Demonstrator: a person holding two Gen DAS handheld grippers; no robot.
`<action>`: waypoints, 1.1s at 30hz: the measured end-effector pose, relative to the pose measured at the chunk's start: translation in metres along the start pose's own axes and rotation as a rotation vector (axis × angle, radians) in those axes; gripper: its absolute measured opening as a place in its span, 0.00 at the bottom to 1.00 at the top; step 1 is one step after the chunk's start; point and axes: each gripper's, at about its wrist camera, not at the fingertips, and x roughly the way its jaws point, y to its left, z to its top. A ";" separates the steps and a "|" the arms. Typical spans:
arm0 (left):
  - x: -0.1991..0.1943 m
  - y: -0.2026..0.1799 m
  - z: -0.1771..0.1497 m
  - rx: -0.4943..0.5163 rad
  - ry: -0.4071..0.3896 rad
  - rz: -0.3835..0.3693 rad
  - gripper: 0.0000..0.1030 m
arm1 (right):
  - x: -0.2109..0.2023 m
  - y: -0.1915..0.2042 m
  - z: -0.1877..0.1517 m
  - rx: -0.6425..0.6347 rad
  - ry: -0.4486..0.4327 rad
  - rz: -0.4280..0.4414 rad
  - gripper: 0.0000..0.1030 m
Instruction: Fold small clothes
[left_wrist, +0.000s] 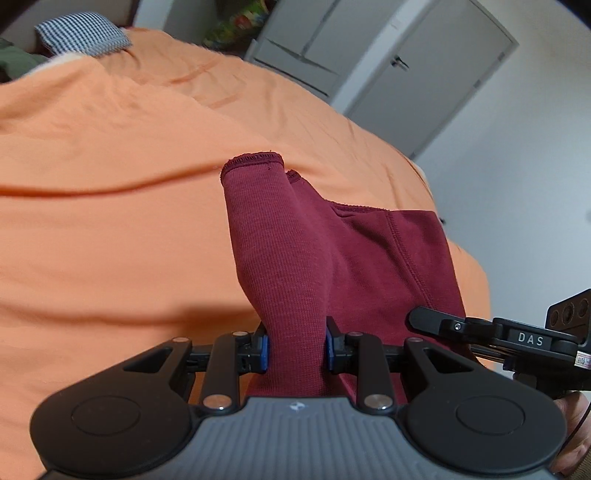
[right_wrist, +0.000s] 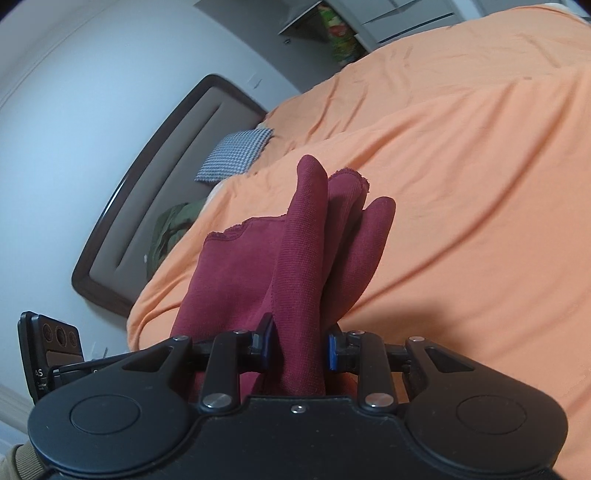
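1. Here, a person holds a dark red garment (left_wrist: 332, 240) above a bed covered by an orange sheet (left_wrist: 110, 221), one tool gripping each side of the cloth.

2. The left tool (left_wrist: 296, 349) is clamped on a bunched fold of the garment, its blue pads pressing the knit from both sides; the right tool (right_wrist: 301, 349) is clamped on a similar thick bunch, several layers standing up past its pads.

3. The garment hangs between the two tools, off the bed as far as can be seen, with a stitched hem (left_wrist: 255, 158) pointing up and away. It looks gathered rather than spread.

4. Behind it, a checked cushion (right_wrist: 236, 155) and a green bundle of cloth (right_wrist: 170, 232) lie near the dark headboard (right_wrist: 155, 177).

5. The risk, as judged from here: each tool pinches a wad, not a clean edge, so layers could slip out unevenly and the fold would land crooked.

6. Laying it down still bunched would likely trap creases, and the loose sheet beneath could ruck up with it.
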 end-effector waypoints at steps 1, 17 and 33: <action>-0.004 0.010 0.006 -0.008 -0.014 0.010 0.28 | 0.010 0.010 0.000 -0.011 0.006 0.009 0.28; 0.043 0.157 0.049 -0.154 -0.087 0.100 0.28 | 0.217 0.083 0.049 -0.119 0.133 0.062 0.28; 0.129 0.232 0.019 -0.233 0.040 0.126 0.39 | 0.339 0.001 0.005 -0.033 0.288 -0.022 0.32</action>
